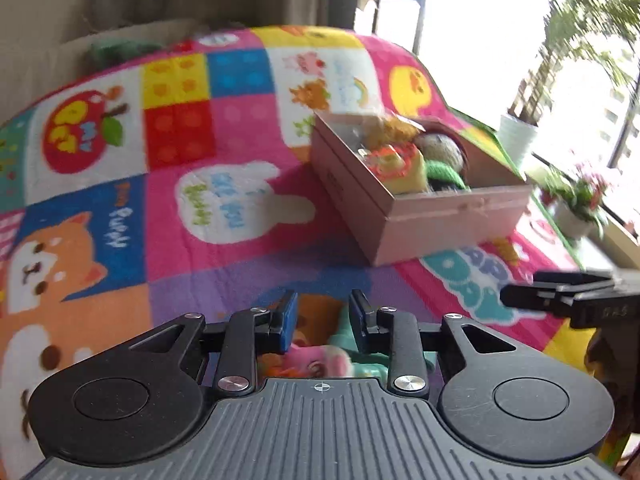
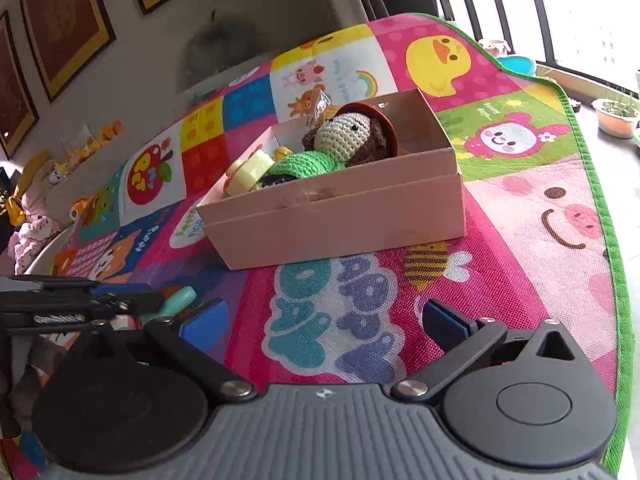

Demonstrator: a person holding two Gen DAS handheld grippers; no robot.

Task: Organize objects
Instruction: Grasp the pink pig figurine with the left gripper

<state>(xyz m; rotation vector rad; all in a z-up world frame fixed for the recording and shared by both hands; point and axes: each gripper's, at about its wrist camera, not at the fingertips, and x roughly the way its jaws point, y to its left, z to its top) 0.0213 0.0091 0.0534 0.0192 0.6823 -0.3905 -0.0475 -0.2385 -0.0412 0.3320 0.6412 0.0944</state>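
A bright patchwork play mat [image 2: 520, 216] is covering the floor, its green border running along the right edge toward the window. Sitting near the middle of the mat, closer to that right edge, is an open pink cardboard box [image 2: 340, 216]. Inside it a crocheted doll [image 2: 340, 136] in a green top is lying with its pale head and brown hair toward the far right corner of the box; a cream-and-yellow toy block [image 2: 248, 170] is resting at the doll's left, against the near left corner, and a crinkly clear packet [image 2: 322, 104] is poking up behind the head at the far wall.

The right tongs [image 2: 324, 322] are standing spread wide over the mat, nothing between the blue pads, just short of the box's near wall.

The left tongs [image 1: 323, 322] are hanging narrow, well left of the box, with a small pink-and-mint plastic toy [image 1: 324, 360] lying between the pads; the view is blurred, and whether the pads are pressing on the toy I cannot tell.
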